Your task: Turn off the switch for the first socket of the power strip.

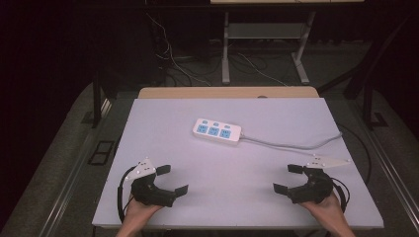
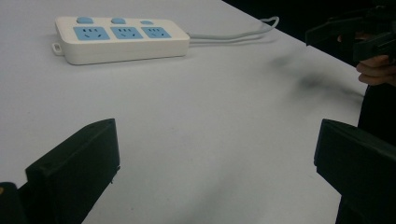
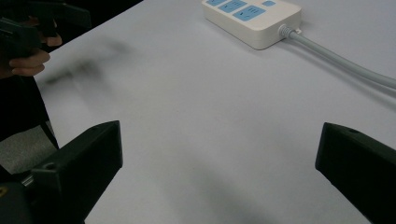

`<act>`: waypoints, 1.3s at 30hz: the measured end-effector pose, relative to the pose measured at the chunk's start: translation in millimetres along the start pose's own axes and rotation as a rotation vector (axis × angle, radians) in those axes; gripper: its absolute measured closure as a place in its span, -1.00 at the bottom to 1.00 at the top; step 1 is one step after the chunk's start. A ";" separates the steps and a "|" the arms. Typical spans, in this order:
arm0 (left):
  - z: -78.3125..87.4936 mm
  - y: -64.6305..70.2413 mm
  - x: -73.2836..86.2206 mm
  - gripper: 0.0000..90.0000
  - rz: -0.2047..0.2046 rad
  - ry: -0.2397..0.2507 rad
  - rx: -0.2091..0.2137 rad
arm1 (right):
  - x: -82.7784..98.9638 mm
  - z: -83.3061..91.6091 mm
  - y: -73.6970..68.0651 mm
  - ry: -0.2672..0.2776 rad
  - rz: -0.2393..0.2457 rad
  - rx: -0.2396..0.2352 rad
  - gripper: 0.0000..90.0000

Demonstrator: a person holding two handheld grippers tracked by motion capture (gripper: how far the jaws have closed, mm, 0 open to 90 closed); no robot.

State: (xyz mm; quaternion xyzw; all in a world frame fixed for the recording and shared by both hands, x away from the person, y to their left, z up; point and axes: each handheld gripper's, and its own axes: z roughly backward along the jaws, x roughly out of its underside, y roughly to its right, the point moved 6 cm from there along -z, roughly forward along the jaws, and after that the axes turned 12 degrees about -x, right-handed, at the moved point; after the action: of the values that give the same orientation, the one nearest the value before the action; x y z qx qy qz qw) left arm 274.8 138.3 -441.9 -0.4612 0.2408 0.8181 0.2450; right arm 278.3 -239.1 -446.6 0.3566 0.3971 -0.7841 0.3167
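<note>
Fingers (image 1: 164,169) of the left gripper (image 1: 172,179) stand wide apart with nothing between them, and the fingers (image 1: 282,188) of the right gripper (image 1: 289,178) are spread just as wide and equally empty. Both grippers sit low over the near part of the white worktop (image 1: 237,163), the left one at the near left corner and the right one at the near right corner, well apart from each other. A hand (image 1: 140,213) comes up from the near edge to hold the left gripper, and another hand (image 1: 323,210) holds the right one. Each gripper carries a pale 3-cornered plate, and a dark cable loops beside each toward the near edge.

Lying flat near the middle of the worktop, a little toward the far side, is a white power strip (image 1: 217,131). It has 3 blue socket faces in a row and 3 small blue buttons along its far edge. Its grey cord (image 1: 296,144) leaves the right end and runs across the surface to the right edge of the worktop.

From the left gripper view, the power strip (image 2: 122,39) lies far ahead of the open fingers (image 2: 74,168), with bare white surface between. From the right gripper view, the strip's cord end (image 3: 254,19) shows at the far side, again well clear of the fingers (image 3: 79,163).
</note>
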 end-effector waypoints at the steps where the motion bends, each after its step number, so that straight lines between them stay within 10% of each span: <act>1: 0.2 -0.2 -0.1 -1.00 0.000 0.001 0.000 | 0.1 0.1 0.1 0.000 0.000 0.001 -0.99; 39: 1.0 5.5 -8.3 -1.00 -0.035 -0.042 0.017 | 2.6 2.0 1.4 -0.010 -0.015 -0.008 -0.99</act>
State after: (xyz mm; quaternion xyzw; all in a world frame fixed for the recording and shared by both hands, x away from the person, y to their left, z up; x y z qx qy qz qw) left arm 274.5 133.3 -433.3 -0.4459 0.2345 0.8211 0.2684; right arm 277.4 -242.0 -448.4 0.3482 0.4013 -0.7867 0.3143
